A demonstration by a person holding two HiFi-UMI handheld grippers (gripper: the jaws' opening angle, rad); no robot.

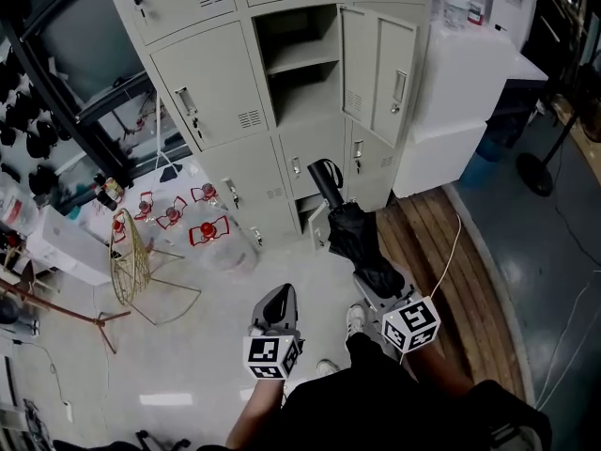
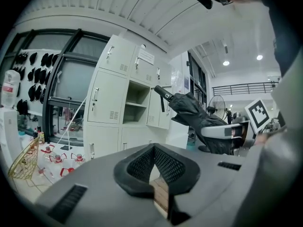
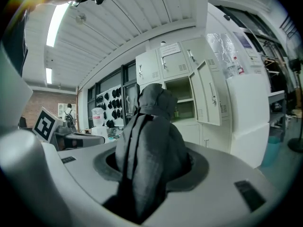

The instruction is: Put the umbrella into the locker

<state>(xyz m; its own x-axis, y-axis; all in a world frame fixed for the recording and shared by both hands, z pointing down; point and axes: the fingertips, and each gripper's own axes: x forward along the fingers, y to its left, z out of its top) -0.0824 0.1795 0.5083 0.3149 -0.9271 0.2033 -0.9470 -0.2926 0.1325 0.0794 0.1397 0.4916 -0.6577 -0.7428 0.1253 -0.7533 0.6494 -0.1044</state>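
Observation:
In the head view a folded black umbrella [image 1: 349, 228] points toward the lockers, its strapped handle end [image 1: 324, 177] foremost. My right gripper [image 1: 374, 275] is shut on its fabric body, and in the right gripper view the umbrella [image 3: 149, 141] fills the space between the jaws of the right gripper [image 3: 151, 160]. The open locker [image 1: 299, 69] has an inner shelf, and its door [image 1: 380, 73] is swung out to the right. It also shows as the open locker [image 3: 182, 96] straight beyond the umbrella. My left gripper [image 1: 280, 297] is lower left of the umbrella. The left gripper [image 2: 154, 148] is shut and holds nothing.
A white cabinet [image 1: 451, 111] stands right of the lockers, with a wooden pallet [image 1: 441, 252] on the floor before it. At left are a wire basket [image 1: 131, 261] and several red-handled water jugs [image 1: 202, 233]. A fan base [image 1: 537, 172] is far right.

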